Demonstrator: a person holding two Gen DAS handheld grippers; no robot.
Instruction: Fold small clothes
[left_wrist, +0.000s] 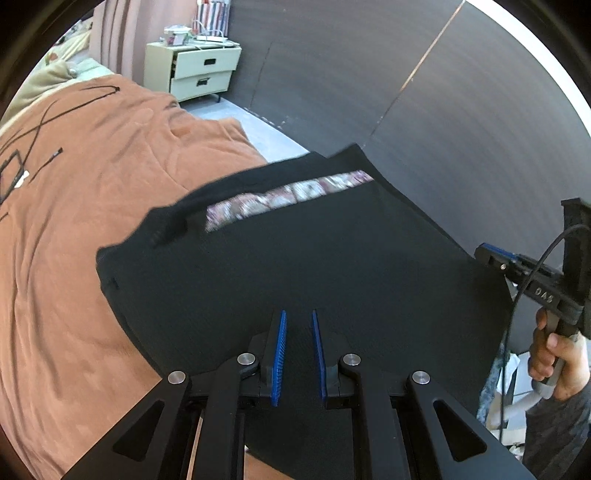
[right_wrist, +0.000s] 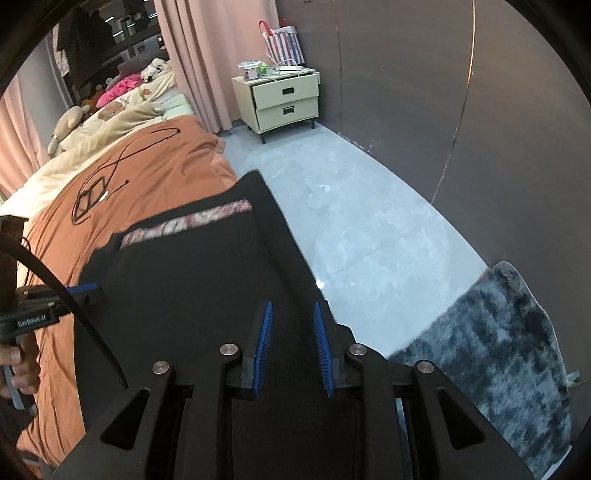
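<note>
Hand-held gripper on the left (left_wrist: 298, 356) and its right twin (right_wrist: 291, 347) each clench an edge of the black garment (left_wrist: 295, 258), stretched ahead above the bed (left_wrist: 92, 203); keep it taut and level, lowering both together.

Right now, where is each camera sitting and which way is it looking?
Left wrist: sits on the left gripper, looks down over the black garment and orange blanket; the person's hand shows.
Right wrist: sits on the right gripper, faces garment and grey floor.
Both share garment, blanket, cream nightstand.
</note>
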